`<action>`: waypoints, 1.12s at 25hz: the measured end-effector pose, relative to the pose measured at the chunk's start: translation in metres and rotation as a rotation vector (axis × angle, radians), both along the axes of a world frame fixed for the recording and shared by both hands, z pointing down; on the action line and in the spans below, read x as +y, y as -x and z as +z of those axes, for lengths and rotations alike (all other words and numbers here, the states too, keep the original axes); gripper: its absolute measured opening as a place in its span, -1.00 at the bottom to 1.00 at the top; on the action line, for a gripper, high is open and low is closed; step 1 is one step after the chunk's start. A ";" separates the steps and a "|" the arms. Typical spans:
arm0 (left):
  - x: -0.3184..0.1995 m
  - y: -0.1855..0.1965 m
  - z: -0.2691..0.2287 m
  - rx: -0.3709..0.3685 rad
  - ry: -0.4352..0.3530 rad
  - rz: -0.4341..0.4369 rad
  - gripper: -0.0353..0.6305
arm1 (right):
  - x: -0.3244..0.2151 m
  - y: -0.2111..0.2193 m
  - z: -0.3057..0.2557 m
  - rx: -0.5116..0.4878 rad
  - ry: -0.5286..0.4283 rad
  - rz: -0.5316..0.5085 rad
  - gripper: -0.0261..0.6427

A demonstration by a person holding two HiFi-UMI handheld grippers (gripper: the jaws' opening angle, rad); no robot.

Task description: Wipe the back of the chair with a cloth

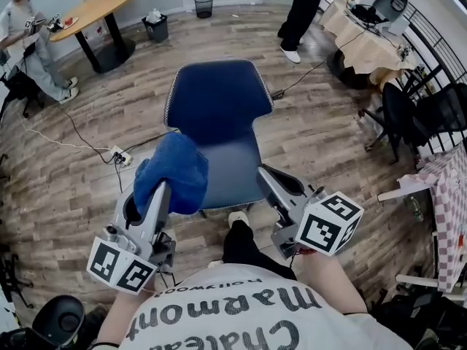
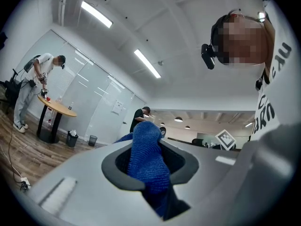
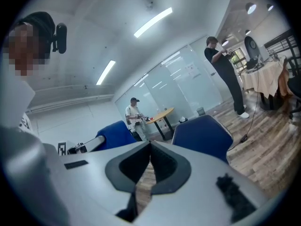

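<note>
A dark blue chair (image 1: 219, 119) stands on the wood floor just ahead of me, its backrest at the far side and its seat toward me. My left gripper (image 1: 162, 188) is shut on a blue cloth (image 1: 173, 172), which bunches over the seat's left edge. In the left gripper view the cloth (image 2: 148, 161) fills the gap between the jaws. My right gripper (image 1: 264, 173) hovers by the seat's right front corner, shut with nothing in it. The chair's backrest (image 3: 204, 138) shows beyond the right gripper (image 3: 149, 147) in its own view.
A white power strip (image 1: 120, 155) and its cables lie on the floor left of the chair. A round wooden table (image 1: 95, 9) with a seated person is at far left, bins (image 1: 155, 28) behind. A standing person (image 1: 299, 13) and a draped table (image 1: 365, 39) are at far right.
</note>
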State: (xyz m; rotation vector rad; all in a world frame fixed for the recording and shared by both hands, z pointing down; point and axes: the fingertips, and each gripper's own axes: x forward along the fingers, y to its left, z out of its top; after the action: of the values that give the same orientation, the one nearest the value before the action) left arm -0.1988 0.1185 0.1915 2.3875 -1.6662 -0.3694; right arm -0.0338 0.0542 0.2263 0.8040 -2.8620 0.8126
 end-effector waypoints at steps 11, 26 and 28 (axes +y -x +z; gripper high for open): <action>-0.097 -0.002 0.009 0.016 0.043 -0.067 -0.63 | -0.106 0.007 0.006 0.015 0.029 -0.077 -0.88; -0.225 0.005 0.041 0.033 0.098 -0.213 -0.63 | -0.233 -0.002 0.048 -0.012 0.109 -0.133 -0.88; -0.236 0.009 0.050 0.036 0.110 -0.214 -0.63 | -0.240 0.004 0.062 -0.021 0.136 -0.132 -0.88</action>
State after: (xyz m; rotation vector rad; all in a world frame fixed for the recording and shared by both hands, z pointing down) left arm -0.2076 -0.1176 0.2417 2.1187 -1.8798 -0.3424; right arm -0.0375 -0.1862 0.2888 0.5879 -2.8042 0.9897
